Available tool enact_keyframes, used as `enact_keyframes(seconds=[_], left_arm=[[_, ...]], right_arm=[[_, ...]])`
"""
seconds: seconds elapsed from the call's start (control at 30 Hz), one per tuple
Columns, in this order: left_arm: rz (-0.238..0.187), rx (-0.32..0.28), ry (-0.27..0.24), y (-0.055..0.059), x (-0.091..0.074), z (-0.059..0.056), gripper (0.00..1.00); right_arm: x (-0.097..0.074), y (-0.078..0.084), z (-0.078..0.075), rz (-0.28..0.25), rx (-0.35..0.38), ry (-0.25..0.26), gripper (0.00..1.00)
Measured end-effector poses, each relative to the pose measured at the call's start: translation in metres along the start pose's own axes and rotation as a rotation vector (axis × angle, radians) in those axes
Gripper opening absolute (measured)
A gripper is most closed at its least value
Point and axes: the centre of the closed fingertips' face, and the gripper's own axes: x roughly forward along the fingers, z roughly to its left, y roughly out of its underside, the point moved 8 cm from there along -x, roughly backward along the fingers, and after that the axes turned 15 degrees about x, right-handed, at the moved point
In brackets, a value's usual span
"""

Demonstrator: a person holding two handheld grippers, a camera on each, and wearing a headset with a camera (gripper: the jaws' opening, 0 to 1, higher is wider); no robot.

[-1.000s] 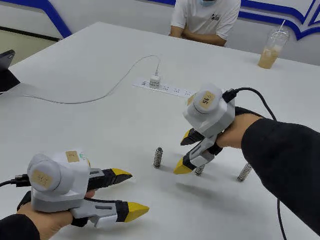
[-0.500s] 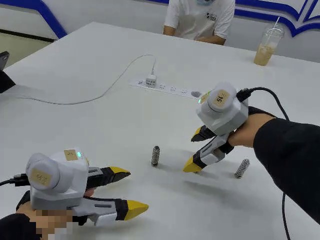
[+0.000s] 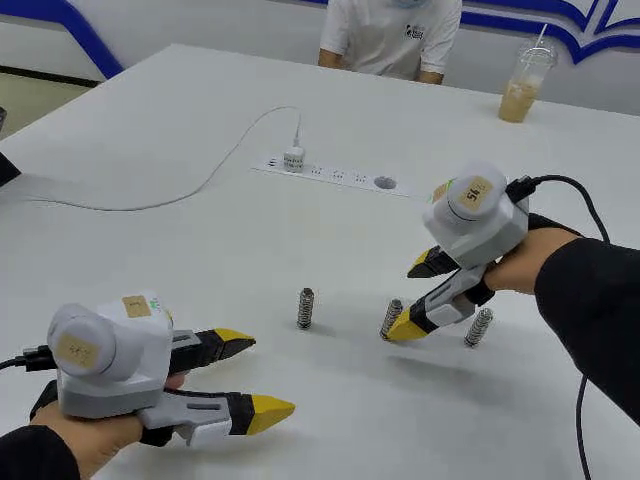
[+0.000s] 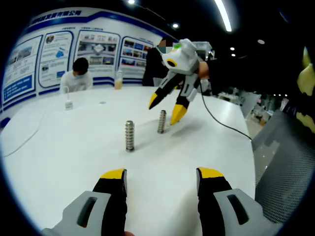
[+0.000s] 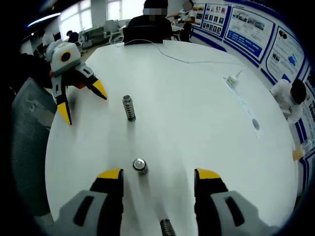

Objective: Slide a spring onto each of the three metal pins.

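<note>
Three short metal pins stand in a row on the white table (image 3: 200, 250), each with a coil spring on it: the left pin (image 3: 306, 308), the middle pin (image 3: 391, 318) and the right pin (image 3: 480, 327). My right gripper (image 3: 415, 298) hovers open and empty, its lower tip just right of the middle pin. Its own view looks down on the middle pin (image 5: 140, 165) between the jaws, with the left pin (image 5: 129, 107) beyond. My left gripper (image 3: 258, 375) rests open and empty near the front edge, facing the left pin (image 4: 129, 135) and the middle pin (image 4: 161, 121).
A white power strip (image 3: 330, 175) with a plugged charger (image 3: 293, 158) and a long cable lies farther back. An iced drink cup (image 3: 518, 95) stands at the far right. A person in a white shirt (image 3: 385, 35) sits across the table.
My right gripper has drawn back to the right, uncovering the middle pin with its spring. The head camera has shifted a little. The left gripper has barely moved.
</note>
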Motion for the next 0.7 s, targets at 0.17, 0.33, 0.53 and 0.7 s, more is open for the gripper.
enact_keyframes(seconds=[0.17,0.33,0.53,0.7], left_arm=[[0.003,0.001,0.0,-0.001,0.001,0.001,0.59],[0.008,0.002,-0.002,-0.002,0.0,0.003,0.6],[0.01,0.001,-0.006,-0.004,0.0,0.005,0.61],[0.014,0.002,-0.008,-0.004,0.001,0.006,0.63]], right_arm=[[-0.006,0.008,-0.004,-0.02,0.035,0.014,0.6],[-0.011,0.016,-0.009,-0.046,0.071,0.027,0.62],[-0.02,0.028,-0.013,-0.074,0.115,0.045,0.63],[-0.027,0.037,-0.012,-0.098,0.144,0.059,0.64]])
